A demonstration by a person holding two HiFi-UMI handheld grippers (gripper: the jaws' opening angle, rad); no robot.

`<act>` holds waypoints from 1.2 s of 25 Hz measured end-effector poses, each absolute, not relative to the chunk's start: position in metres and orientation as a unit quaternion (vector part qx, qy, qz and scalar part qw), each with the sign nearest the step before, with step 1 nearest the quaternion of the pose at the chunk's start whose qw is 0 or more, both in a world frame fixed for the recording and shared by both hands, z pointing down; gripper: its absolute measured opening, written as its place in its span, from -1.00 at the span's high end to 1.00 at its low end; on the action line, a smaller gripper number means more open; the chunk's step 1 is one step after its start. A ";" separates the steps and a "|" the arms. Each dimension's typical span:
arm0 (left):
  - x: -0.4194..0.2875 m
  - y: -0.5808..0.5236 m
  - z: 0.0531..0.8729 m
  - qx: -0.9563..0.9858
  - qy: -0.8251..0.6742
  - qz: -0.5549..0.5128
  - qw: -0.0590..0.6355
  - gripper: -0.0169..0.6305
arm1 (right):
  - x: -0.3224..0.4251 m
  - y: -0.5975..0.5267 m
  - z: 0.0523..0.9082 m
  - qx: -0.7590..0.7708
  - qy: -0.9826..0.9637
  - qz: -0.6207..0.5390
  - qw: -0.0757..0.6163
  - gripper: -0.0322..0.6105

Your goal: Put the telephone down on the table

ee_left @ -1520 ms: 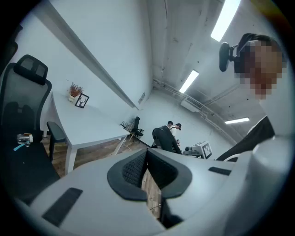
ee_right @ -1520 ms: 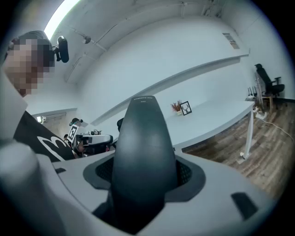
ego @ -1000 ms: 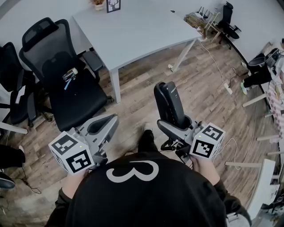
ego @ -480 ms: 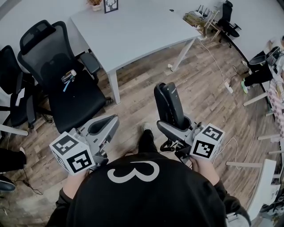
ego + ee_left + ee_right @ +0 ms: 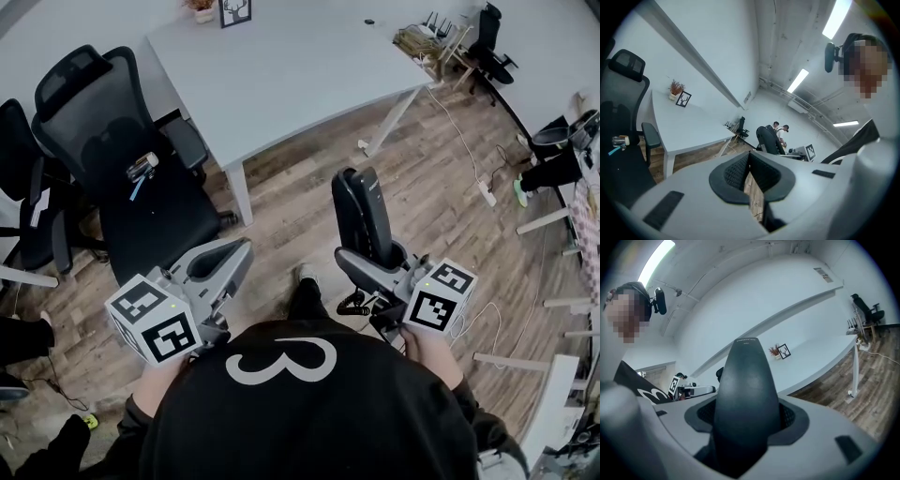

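Note:
In the head view my right gripper (image 5: 371, 264) is shut on a black telephone handset (image 5: 360, 214), which stands upright out of the jaws above the wooden floor. The right gripper view shows the handset (image 5: 747, 390) filling the gap between the dark pads (image 5: 791, 416). My left gripper (image 5: 221, 268) hovers level with it on the left, shut, with nothing between its pads (image 5: 736, 172). The white table (image 5: 281, 66) lies ahead of both grippers, some way off.
A black office chair (image 5: 150, 202) with a small object (image 5: 142, 167) on its seat stands left of the table. A framed picture (image 5: 234, 11) and a small plant sit at the table's far edge. Cables (image 5: 469, 159) run over the floor at the right.
Both grippers and the handset have shifted slightly forward and to the right. The grip on the handset is unchanged. A dark sleeve has come in at the bottom left.

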State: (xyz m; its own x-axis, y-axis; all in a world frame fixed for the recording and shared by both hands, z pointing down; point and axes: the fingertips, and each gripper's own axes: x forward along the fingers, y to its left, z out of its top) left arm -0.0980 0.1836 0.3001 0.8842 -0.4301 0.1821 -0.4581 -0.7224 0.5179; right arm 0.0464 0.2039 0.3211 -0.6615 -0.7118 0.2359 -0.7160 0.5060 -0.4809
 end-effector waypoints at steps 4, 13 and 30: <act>-0.088 0.151 0.303 0.923 -0.251 0.026 0.292 0.91 | 0.059 0.170 0.319 0.405 -0.870 0.281 0.001 0.01; -0.036 0.066 0.313 0.913 -0.262 0.035 0.312 0.91 | 0.106 0.085 0.322 0.394 -0.870 0.296 0.005 0.01; 0.065 -0.044 0.313 0.907 -0.282 0.038 0.311 0.91 | 0.201 -0.030 0.317 0.388 -0.880 0.276 0.003 0.00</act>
